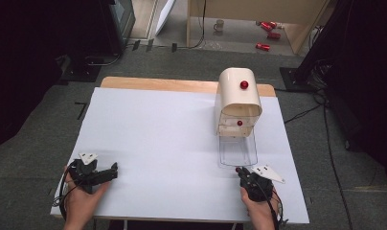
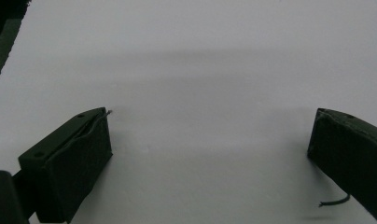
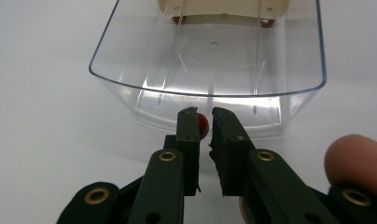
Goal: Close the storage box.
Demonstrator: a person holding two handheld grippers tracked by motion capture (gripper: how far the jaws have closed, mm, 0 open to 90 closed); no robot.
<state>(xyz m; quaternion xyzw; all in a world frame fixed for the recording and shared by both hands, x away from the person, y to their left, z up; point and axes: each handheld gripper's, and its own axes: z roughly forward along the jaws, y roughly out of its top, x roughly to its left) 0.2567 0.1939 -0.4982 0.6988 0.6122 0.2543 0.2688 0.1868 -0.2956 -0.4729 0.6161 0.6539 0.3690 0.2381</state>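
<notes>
**Red knob pinched, drawer out**

The right gripper (image 3: 204, 122) squeezes the red knob (image 3: 203, 123) on the clear drawer (image 3: 207, 60). The drawer sticks out of the cream box (image 1: 238, 98). The left gripper (image 2: 210, 135) rests wide open on the white table (image 1: 158, 139).

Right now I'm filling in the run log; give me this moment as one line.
right gripper: shut on red knob of clear drawer, pulled out | left gripper: open, on white table
</notes>
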